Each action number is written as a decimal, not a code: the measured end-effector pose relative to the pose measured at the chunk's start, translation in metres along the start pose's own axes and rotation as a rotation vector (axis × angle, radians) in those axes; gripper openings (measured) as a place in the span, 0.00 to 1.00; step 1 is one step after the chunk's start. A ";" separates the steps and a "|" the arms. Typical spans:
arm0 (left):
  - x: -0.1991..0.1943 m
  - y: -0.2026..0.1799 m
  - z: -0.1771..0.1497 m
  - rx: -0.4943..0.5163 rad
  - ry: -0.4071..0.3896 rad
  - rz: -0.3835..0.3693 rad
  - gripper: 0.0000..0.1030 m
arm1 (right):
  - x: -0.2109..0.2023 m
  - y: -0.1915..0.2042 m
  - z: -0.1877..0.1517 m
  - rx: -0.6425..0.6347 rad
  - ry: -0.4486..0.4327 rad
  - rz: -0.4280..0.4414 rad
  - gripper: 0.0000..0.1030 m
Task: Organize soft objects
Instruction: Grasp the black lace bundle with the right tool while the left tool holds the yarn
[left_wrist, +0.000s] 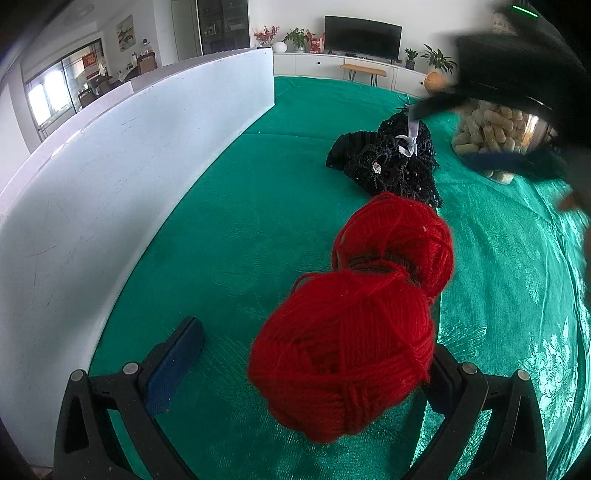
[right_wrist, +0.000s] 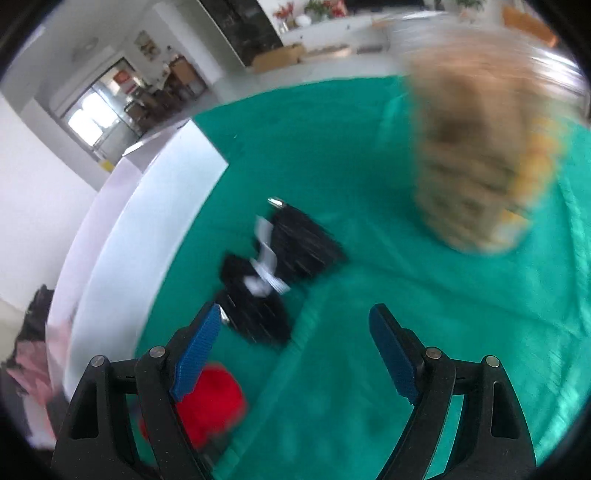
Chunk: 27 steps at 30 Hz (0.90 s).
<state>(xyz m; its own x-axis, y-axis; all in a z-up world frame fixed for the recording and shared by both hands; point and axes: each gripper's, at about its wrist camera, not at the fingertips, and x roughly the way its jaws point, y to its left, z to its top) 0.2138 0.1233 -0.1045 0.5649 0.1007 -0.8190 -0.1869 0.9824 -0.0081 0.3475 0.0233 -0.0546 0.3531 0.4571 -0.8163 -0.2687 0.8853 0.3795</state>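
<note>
L gripper (left_wrist: 306, 365): jaws wide apart, red yarn ball (left_wrist: 343, 354) between them, near edge of table (left_wrist: 229, 229); right jaw seems to touch it, left jaw well clear, so not yet gripped. 2nd yarn ball (left_wrist: 399, 240) touching just behind; black lace item (left_wrist: 388, 166) farther back.

R gripper (right_wrist: 295, 354): jaws open, empty, above black item; view blurred.

Step, my read: grasping near yarn. Next: centre ball, close gently, lift w/o dragging 2nd ball.

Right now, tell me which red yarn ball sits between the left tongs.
The nearer red yarn ball, between the open left tongs. The other red yarn ball lies beyond it, toward the black lace bundle.
</note>
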 end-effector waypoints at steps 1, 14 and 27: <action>0.000 0.000 0.000 0.000 0.000 0.000 1.00 | 0.011 0.006 0.006 0.011 0.019 -0.006 0.82; 0.001 -0.001 0.000 0.000 -0.001 0.000 1.00 | -0.050 -0.010 -0.033 -0.244 0.015 -0.206 0.36; 0.001 -0.001 -0.001 0.003 -0.002 -0.003 1.00 | -0.112 -0.222 -0.022 0.010 -0.087 -0.505 0.58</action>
<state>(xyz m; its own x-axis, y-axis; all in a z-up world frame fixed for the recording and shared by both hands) 0.2138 0.1224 -0.1056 0.5672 0.0978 -0.8178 -0.1830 0.9831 -0.0093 0.3475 -0.2264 -0.0570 0.5100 -0.0226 -0.8599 -0.0374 0.9981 -0.0484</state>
